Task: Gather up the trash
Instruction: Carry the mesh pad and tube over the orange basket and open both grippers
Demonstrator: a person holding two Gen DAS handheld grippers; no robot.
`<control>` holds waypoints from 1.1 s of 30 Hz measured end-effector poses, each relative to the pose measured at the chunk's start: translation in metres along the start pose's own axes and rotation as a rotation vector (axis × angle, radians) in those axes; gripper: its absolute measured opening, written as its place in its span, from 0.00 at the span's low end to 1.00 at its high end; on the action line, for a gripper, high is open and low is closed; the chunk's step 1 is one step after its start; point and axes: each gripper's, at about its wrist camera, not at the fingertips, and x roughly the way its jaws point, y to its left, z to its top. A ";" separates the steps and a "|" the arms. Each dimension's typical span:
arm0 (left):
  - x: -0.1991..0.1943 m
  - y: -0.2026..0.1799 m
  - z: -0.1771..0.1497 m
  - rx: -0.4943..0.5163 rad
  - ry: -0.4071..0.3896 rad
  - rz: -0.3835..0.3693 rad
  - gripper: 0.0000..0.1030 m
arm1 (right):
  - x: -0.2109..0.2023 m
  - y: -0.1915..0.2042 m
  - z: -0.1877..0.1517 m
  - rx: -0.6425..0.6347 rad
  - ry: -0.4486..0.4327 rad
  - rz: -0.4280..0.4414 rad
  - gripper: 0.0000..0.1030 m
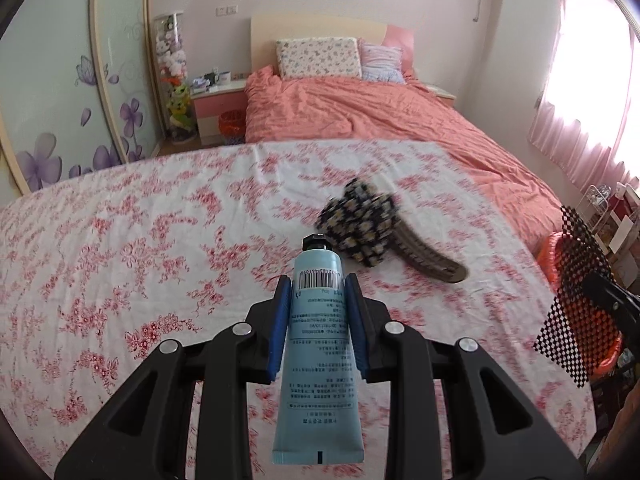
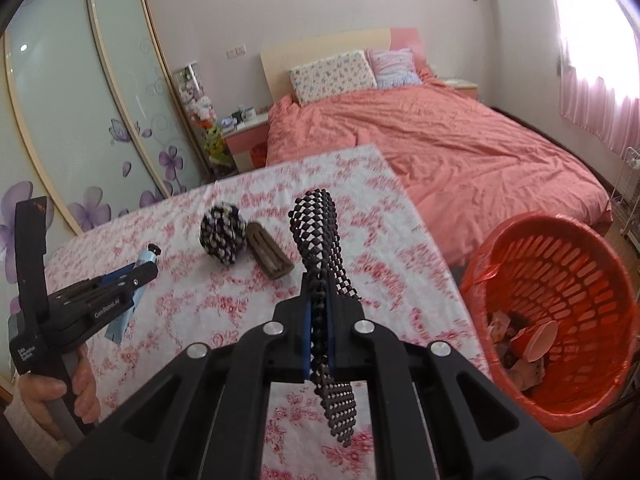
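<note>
The table (image 1: pixel 120 240) has a flowery cloth on it, and a red bin (image 2: pixel 560 392) stands on the floor just past its right edge. The bin already has a paper cup and some scraps inside.

The right gripper (image 2: pixel 320 316) is squeezed tight on a floppy black mesh (image 2: pixel 316 232). The mesh is thin, and it sticks up past the fingertips and also hangs down behind them. It could slip out, because so little of it is pinched. The hanging end could also catch on the bin rim and stay draped outside.

The left gripper (image 1: pixel 318 296) is clamped on a blue tube (image 1: pixel 318 344), cap pointing away. The tube is smooth and gets thinner toward the cap, so it could slide forward and fall on the table. This hand is far from the bin, so it has to cross over. On the way it could bump the right gripper if both go together.

A dotted pouch (image 1: pixel 360 224) and a brown comb (image 1: pixel 432 256) lie touching each other in the middle of the table. A low pass with the tube could knock them off.
</note>
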 end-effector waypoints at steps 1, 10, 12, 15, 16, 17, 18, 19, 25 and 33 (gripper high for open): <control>-0.005 -0.004 0.001 0.007 -0.009 -0.006 0.27 | -0.006 -0.002 0.002 0.002 -0.012 -0.004 0.06; -0.039 -0.049 0.008 0.074 -0.067 -0.058 0.27 | -0.054 -0.025 0.012 0.019 -0.106 -0.057 0.06; -0.044 -0.059 0.008 0.090 -0.075 -0.069 0.27 | -0.061 -0.030 0.012 0.020 -0.120 -0.073 0.06; -0.051 -0.079 0.008 0.119 -0.082 -0.089 0.27 | -0.074 -0.041 0.012 0.030 -0.141 -0.095 0.06; -0.052 -0.086 0.007 0.127 -0.084 -0.096 0.27 | -0.079 -0.047 0.012 0.036 -0.149 -0.104 0.06; -0.054 -0.091 0.006 0.134 -0.086 -0.102 0.27 | -0.083 -0.050 0.011 0.039 -0.154 -0.110 0.06; -0.055 -0.098 0.006 0.145 -0.089 -0.112 0.27 | -0.086 -0.054 0.011 0.042 -0.159 -0.117 0.06; -0.057 -0.103 0.005 0.153 -0.091 -0.116 0.27 | -0.089 -0.059 0.010 0.046 -0.165 -0.125 0.06; -0.060 -0.143 0.001 0.209 -0.093 -0.172 0.27 | -0.105 -0.092 0.009 0.091 -0.189 -0.163 0.06; -0.060 -0.197 -0.004 0.271 -0.087 -0.279 0.27 | -0.115 -0.138 0.003 0.156 -0.200 -0.203 0.06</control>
